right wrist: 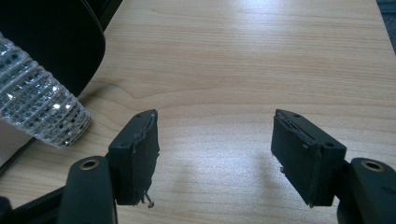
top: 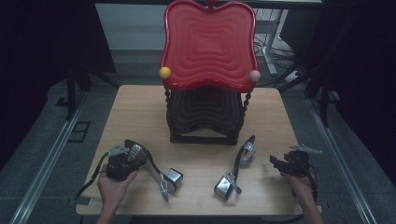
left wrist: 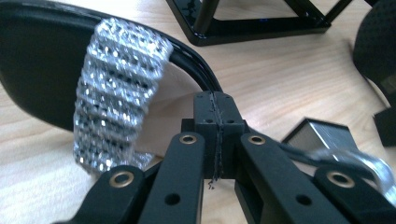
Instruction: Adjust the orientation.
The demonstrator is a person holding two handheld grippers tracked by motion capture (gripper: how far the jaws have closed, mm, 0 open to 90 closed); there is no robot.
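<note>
Biggest thing here is the pale wooden table [top: 140, 107], and at its 12 o'clock end stands a two-tier rack with a wavy red plastic top tray [top: 208, 44] over a black lower tray [top: 205, 112]; a small yellow ball [top: 165, 72] and a pink ball [top: 254, 75] sit on the red tray's front corners. Down at about 7 o'clock lies a black high-heeled sandal with a glittery silver strap and chrome block heel [top: 154, 168], heel pointing to 4 o'clock. Its twin, the second black sandal [top: 238, 170], lies at about 5 o'clock. The left gripper [left wrist: 217, 135] has its jaws clenched tight together right at the first sandal's edge beside the sparkly strap; can't tell if anything's pinched. The right gripper [right wrist: 215, 154] at 4 o'clock is released, jaws wide over bare wood, just beside the second sandal.
</note>
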